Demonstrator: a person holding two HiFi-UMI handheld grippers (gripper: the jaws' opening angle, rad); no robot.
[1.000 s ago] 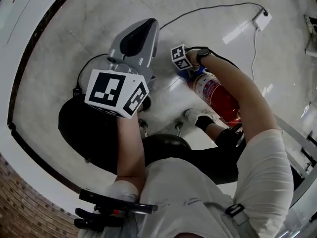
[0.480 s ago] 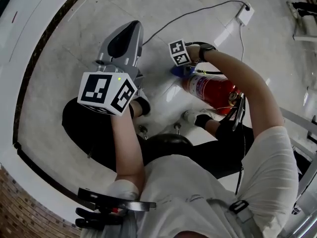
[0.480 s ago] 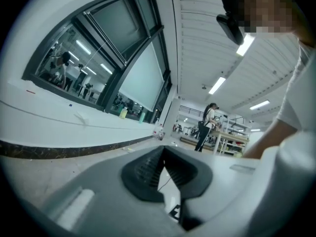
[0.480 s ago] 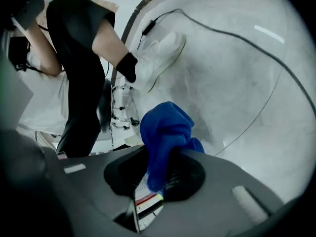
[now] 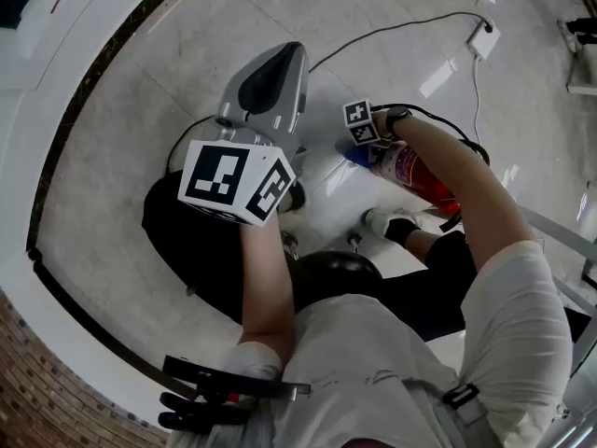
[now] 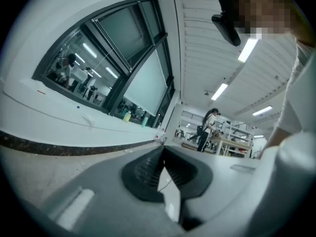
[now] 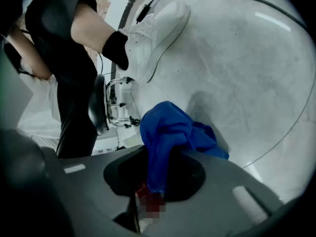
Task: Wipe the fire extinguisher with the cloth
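The cloth (image 7: 173,127), clamped in the right gripper (image 7: 160,154) fingers, should be dragged firmly toward 4 o'clock along the fire extinguisher (image 5: 422,179); the left gripper (image 6: 162,149) fingers are pressed together, empty.

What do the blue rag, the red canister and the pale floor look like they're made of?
Blue cloth: a soft fabric, maybe microfibre. It looks matte and bunches into limp folds.
Fire extinguisher: probably painted metal. The body is smooth, round and glossy red, with a printed label.
Floor: likely polished stone or tile. It is pale grey and mottled, and bright light reflections show on it.
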